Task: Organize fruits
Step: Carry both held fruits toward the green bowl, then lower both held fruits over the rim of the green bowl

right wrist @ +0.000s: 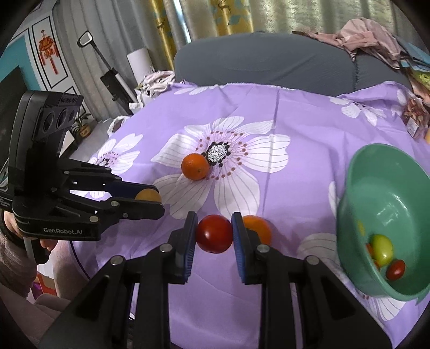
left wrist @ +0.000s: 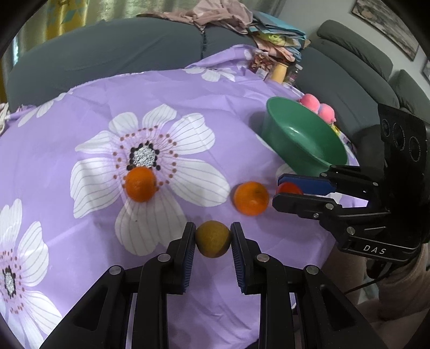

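My left gripper (left wrist: 212, 239) is shut on a yellow-green round fruit (left wrist: 212, 237), held above the purple flowered cloth (left wrist: 188, 102); from the right wrist view this gripper (right wrist: 158, 198) shows at the left with the fruit (right wrist: 146, 194) between its pads. My right gripper (right wrist: 214, 233) is shut on a red tomato (right wrist: 214, 233); in the left wrist view it (left wrist: 278, 189) comes in from the right with the tomato (left wrist: 289, 188). Two oranges lie on the cloth: one (left wrist: 141, 184) (right wrist: 194, 166) by the flower centre, one (left wrist: 251, 198) (right wrist: 258, 231) just beside the right gripper. A green bowl (right wrist: 357, 174) (left wrist: 282, 134) stands at the right.
The bowl holds a green fruit (right wrist: 381, 248) and a small red one (right wrist: 395, 269). Two pink balls (left wrist: 318, 106) sit behind the bowl. A grey sofa (left wrist: 107, 53) with piled clothes (left wrist: 223, 13) runs behind the table. Jars and packets (left wrist: 279, 71) crowd the far right corner.
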Demonstrator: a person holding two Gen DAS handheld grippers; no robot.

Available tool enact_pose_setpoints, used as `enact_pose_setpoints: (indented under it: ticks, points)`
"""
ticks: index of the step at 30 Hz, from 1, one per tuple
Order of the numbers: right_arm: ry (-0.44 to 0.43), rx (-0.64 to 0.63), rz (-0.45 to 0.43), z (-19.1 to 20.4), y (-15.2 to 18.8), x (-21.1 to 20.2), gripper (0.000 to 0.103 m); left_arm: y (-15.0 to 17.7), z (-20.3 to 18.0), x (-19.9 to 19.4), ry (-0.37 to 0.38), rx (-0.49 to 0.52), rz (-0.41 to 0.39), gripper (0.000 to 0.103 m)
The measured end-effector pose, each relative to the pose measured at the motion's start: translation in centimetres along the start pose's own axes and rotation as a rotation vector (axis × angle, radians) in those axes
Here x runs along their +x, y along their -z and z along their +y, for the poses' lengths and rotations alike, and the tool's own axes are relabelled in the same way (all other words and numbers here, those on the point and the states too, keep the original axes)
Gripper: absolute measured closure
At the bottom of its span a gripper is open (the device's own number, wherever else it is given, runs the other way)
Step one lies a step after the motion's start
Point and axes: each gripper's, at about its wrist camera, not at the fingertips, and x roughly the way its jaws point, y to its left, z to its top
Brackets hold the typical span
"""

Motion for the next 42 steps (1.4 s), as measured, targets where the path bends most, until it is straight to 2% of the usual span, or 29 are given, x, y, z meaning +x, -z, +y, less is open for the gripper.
enact_pose_setpoints:
  ticks: [23, 42]
  points:
    - [0.035, 0.102, -0.151, -4.5, 1.6, -5.3, 0.077, -3.6, -5.8, 0.6, 0.01, 0.115, 0.003, 0.076]
    - [0.124, 0.208, -0.263, -9.4, 3.2, -9.4, 0.077, -7.9, -12.4, 2.2, 0.059, 0.251, -0.011, 0.076]
